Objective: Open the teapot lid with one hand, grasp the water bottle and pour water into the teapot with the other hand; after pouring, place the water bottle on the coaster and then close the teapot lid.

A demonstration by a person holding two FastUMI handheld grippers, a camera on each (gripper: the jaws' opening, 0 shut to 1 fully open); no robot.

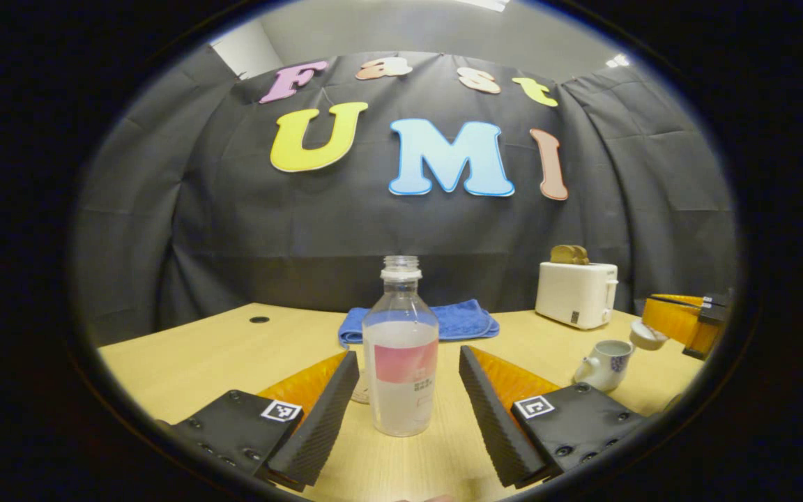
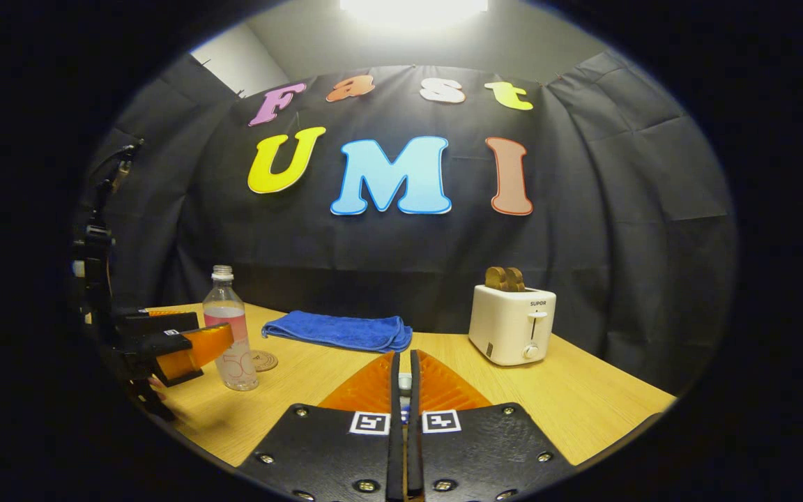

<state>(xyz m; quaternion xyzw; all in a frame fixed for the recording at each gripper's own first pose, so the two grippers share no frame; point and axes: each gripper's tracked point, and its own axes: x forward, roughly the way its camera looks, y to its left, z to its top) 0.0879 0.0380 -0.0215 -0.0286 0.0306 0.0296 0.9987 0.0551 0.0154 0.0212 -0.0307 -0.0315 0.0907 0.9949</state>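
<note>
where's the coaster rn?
Right gripper view: the coaster lies on the table at left, just right of the water bottle, near the blue towel.

Black cloth wall (image 2: 401,244) behind a wooden table (image 2: 583,397) (bright ceiling light (image 2: 412,10)).

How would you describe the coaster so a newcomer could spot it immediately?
Start at the wooden table and find the folded blue towel near the back wall. Just in front of the towel's left end stands the water bottle; the coaster lies flat beside its base. It is the only small, round, tan disc there.
</note>
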